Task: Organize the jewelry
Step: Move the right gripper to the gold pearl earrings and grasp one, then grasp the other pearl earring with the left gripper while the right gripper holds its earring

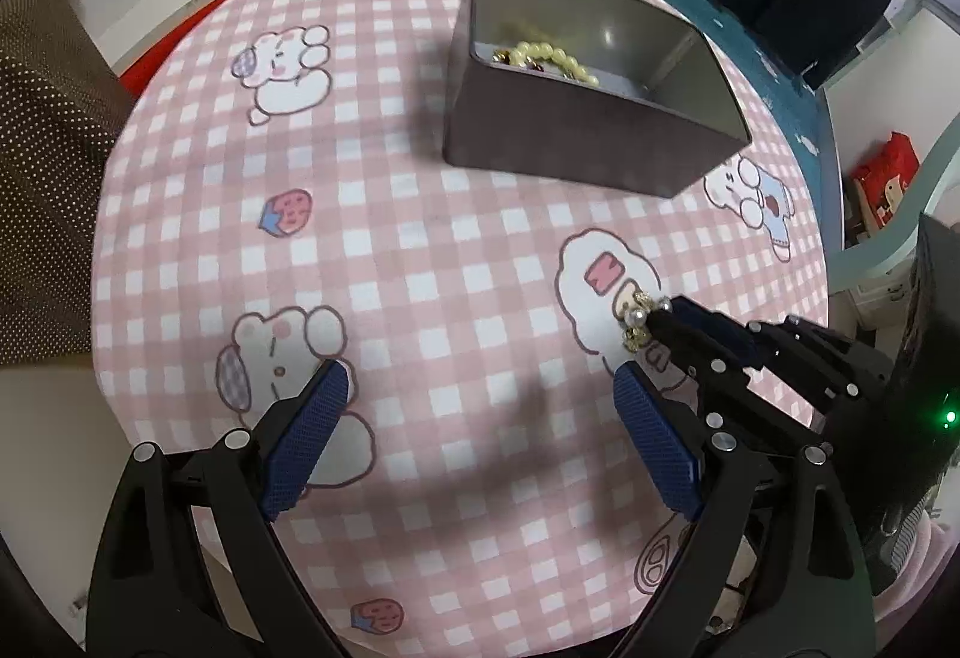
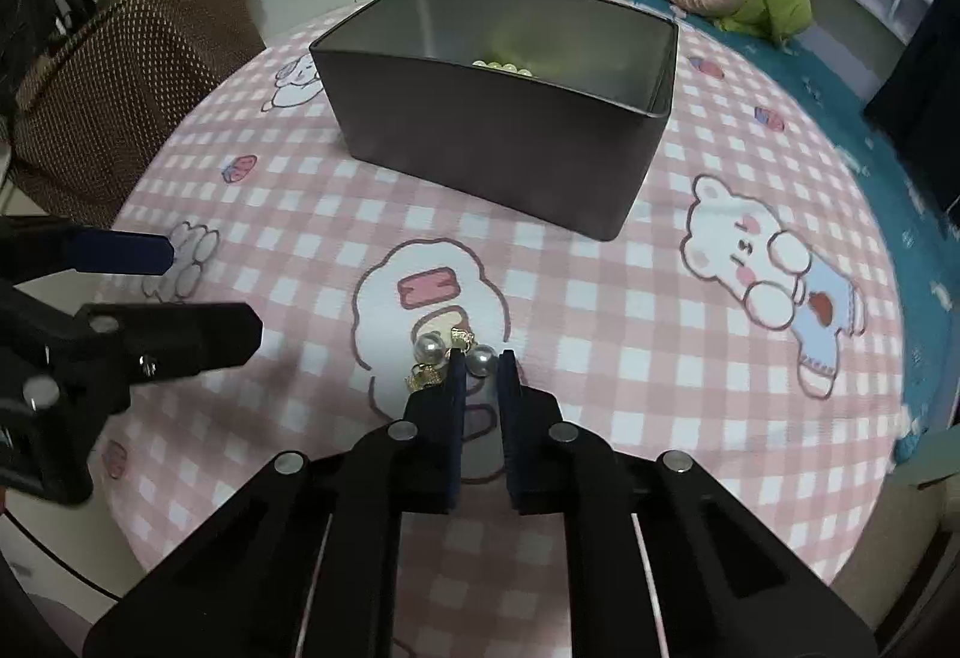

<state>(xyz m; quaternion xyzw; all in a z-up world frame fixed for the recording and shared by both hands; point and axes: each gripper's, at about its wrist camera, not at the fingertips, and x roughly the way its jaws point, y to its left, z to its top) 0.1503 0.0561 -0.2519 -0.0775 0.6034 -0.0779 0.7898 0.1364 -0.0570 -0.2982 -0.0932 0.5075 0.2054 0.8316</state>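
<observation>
The box [image 2: 498, 142] looks like matt grey metal with a smooth, dull sheen inside. The desk [image 2: 600, 358] wears soft, fuzzy checked cloth. Earrings [image 2: 456, 355]: glossy pearls, shiny gold metal. Hand-held gripper pads [image 1: 654, 436] are rough blue.

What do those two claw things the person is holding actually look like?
Both are black plastic. The left gripper and the right gripper each have two angular, hinged fingers joined by silver rivets, tipped with textured blue pads. A small green light glows on the right one's body.

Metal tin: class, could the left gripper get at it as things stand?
Probably yes. The left gripper is open and holds nothing, and only bare checked cloth lies between it and the metal tin; the right gripper works off to the side.
</observation>
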